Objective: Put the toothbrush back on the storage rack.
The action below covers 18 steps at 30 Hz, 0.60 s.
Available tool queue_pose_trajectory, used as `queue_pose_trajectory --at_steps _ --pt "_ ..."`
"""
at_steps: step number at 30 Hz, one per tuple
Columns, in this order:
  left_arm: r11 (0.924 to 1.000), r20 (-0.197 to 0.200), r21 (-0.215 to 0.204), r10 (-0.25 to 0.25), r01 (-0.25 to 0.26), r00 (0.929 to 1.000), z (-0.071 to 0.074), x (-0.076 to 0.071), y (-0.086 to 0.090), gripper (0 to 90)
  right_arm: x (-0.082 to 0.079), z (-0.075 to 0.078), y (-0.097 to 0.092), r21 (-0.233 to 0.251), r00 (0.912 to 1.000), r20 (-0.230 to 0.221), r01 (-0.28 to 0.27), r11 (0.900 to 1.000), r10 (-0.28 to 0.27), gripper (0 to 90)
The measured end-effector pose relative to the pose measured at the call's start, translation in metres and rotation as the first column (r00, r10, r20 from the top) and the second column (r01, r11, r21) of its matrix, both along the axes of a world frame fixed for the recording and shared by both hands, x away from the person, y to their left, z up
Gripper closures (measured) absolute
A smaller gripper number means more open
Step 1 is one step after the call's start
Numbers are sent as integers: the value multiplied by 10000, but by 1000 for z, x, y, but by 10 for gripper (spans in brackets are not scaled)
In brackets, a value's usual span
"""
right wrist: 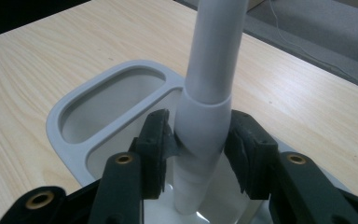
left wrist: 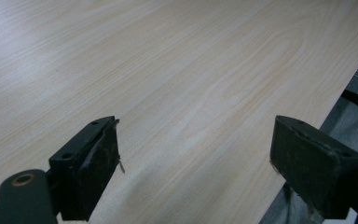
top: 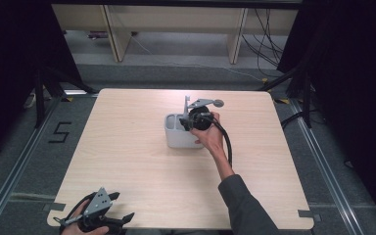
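A dark grey sleeve (top: pixel 247 208) was worn on the right forearm. Each gripper, left gripper (top: pixel 108 221) and right gripper (top: pixel 190 122), was built in black, topped by a grey three-cornered plate, trailed by a black cable. Brass-coloured rivets were set in the jaw arms.

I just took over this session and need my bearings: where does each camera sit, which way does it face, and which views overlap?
High view: above the person's side, looking forward and down on the table; both hands, left gripper and right gripper show.
Left gripper view: rides the left gripper, looking along its wide-apart jaws over bare tabletop.
Right gripper view: rides the right gripper, looking down at a white handle between its jaws, standing in the grey holder.
Shared: high and right gripper views both show the grey holder.
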<state>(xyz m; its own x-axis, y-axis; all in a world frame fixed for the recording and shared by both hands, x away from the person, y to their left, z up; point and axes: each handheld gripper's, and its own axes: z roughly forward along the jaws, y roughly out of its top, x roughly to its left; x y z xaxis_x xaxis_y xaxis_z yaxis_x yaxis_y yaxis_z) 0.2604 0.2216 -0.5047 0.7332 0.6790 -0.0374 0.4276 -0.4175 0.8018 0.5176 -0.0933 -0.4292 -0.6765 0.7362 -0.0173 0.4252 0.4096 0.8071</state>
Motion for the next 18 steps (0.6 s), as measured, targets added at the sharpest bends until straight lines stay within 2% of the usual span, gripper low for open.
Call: queue_pose_trajectory --at_steps 3,4,5,7,8,10,11,12,13,14,17,18 --pt "10000 -6 -3 2 -2 10000 0 0 0 148 -1 2 -1 -35 10000 21 39 10000 -39 581" --pt "10000 49 -36 32 -31 10000 0 0 0 148 -1 1 -1 252 9999 -114 80 9997 -77 578" --pt "10000 49 -36 32 -31 10000 0 0 0 148 -1 1 -1 252 9999 -114 80 9997 -77 578" --pt "10000 247 78 -56 54 9997 0 2 1 148 -3 3 -2 182 9996 -200 225 9996 -222 570" --pt "10000 161 60 -37 36 9999 0 1 0 148 -1 3 -3 233 9999 -66 113 9997 -111 560" --pt "9999 170 98 -67 65 9998 0 1 1 148 -2 3 -3 260 9997 -131 215 9994 -212 550" --pt "9999 160 89 -69 67 9998 0 1 1 148 -2 3 -3 299 9997 -38 244 9993 -243 542" --pt "10000 120 0 7 -7 9999 0 1 0 148 -1 4 -4 141 9996 232 152 9998 -155 532" --pt "10000 120 0 7 -7 9999 0 1 0 148 -1 4 -4 141 9996 232 152 9998 -155 532" --pt "10000 63 -57 46 -46 10000 0 0 0 148 -2 5 -4 313 9998 -49 188 9993 -186 512" --pt "10000 35 -61 41 -41 10000 0 0 0 148 -2 5 -5 488 9995 55 297 9984 -300 483" --pt "10000 53 -50 23 -23 10000 0 0 0 148 -2 7 -7 493 9999 60 137 9987 -140 479"
